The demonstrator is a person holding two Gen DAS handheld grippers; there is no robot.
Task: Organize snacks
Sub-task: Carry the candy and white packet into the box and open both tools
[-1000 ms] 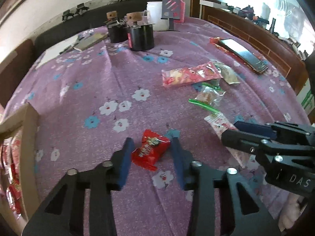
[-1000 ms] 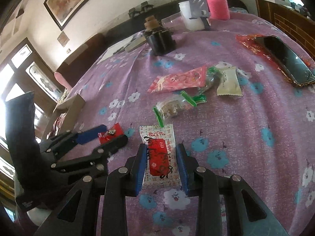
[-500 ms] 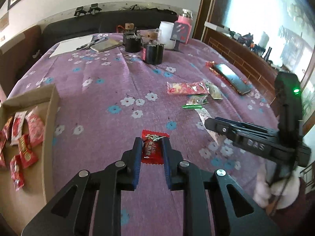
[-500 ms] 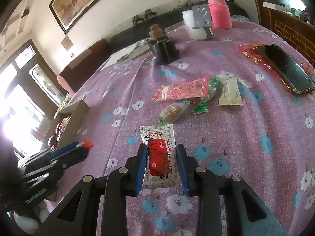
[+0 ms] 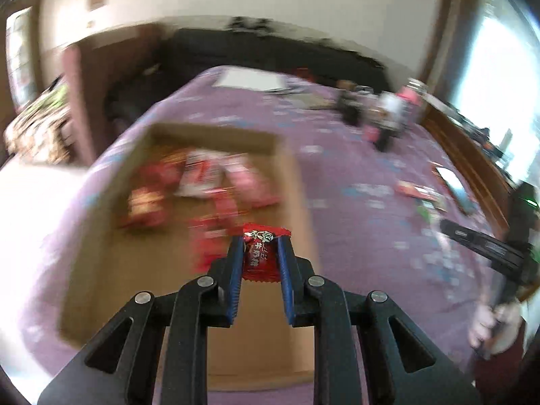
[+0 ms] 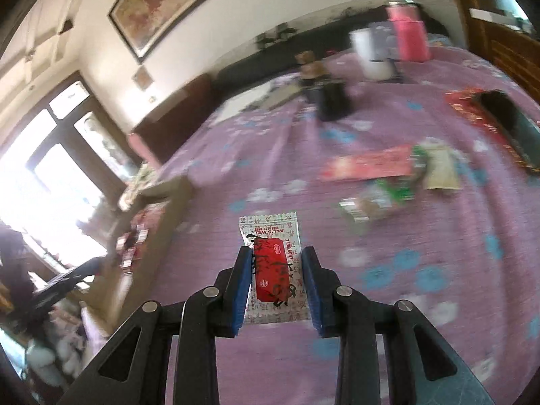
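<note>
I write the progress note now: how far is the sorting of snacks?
Done: several red packets lie in the cardboard box. In hand: the left gripper holds a red candy over the box; the right gripper holds a white-and-red packet. Left: a few snacks on the purple cloth.

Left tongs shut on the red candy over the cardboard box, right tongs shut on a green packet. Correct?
Not quite. The right tongs grip a white packet with a red label, not a green one; the right wrist view shows it between the blue pads. The rest holds: in the left wrist view the left tongs are shut on the red candy over the cardboard box.
</note>
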